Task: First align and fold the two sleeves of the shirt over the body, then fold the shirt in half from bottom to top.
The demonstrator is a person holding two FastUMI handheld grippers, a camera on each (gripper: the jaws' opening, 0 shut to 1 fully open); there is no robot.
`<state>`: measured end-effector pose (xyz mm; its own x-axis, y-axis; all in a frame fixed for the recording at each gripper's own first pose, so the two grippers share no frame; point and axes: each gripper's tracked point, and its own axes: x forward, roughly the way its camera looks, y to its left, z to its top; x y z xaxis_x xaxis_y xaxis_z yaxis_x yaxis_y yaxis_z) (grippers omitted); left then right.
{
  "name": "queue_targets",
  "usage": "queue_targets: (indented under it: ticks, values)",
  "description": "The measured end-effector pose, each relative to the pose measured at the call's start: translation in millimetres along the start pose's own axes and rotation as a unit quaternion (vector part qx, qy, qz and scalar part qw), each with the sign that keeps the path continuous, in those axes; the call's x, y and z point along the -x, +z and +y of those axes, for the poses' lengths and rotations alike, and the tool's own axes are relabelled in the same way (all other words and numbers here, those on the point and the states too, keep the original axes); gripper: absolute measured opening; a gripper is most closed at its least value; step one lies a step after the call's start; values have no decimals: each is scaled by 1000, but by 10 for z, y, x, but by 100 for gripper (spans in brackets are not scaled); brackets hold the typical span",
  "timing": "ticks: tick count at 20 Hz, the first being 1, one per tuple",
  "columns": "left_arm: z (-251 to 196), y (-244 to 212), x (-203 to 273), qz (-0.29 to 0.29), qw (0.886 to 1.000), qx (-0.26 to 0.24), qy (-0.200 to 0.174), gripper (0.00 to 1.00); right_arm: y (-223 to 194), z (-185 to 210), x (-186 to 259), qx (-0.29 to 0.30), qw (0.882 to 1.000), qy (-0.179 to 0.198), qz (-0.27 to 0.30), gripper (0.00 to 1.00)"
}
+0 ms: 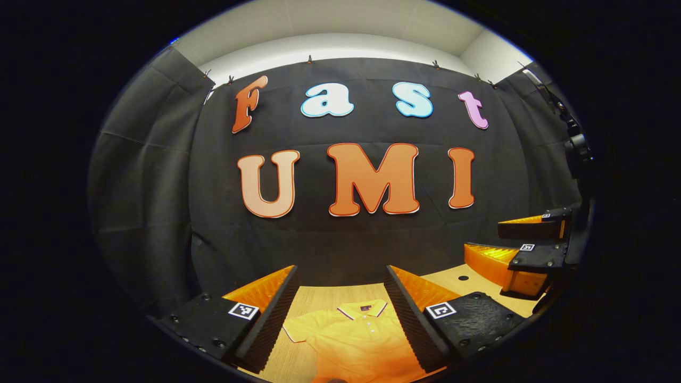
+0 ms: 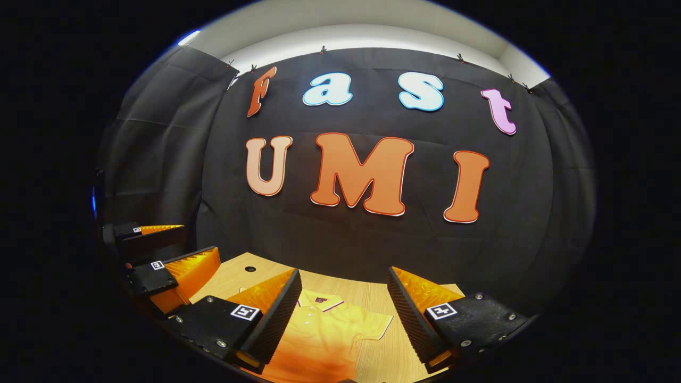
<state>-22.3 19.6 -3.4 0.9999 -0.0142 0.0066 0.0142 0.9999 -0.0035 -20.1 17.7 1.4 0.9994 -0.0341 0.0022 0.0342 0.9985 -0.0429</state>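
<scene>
A yellow polo shirt (image 1: 354, 338) lies flat on the wooden table (image 1: 324, 295), collar toward the far wall, short sleeves spread to the sides. My left gripper (image 1: 340, 314) hangs open above it, fingers apart on either side of the chest. In the right gripper view the same shirt (image 2: 330, 335) shows with one sleeve (image 2: 372, 323) lying out to the right. My right gripper (image 2: 343, 314) is open too, above the shirt and touching nothing. The right gripper (image 1: 526, 250) appears at the right of the left gripper view, and the left gripper (image 2: 159, 255) at the left of the right gripper view.
The table (image 2: 372, 298) runs back to the black cloth wall (image 2: 372, 239). A small round hole (image 2: 250, 269) sits in the tabletop near the far left corner; the same hole (image 1: 463, 277) shows in the left gripper view.
</scene>
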Motion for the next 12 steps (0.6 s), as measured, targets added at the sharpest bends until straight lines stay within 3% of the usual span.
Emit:
queue_targets:
  ticks: [12]
  values:
    - [135,-73,115,-6,1000,1,-4,98,-109,76,-65,17,1000,-16,18,98]
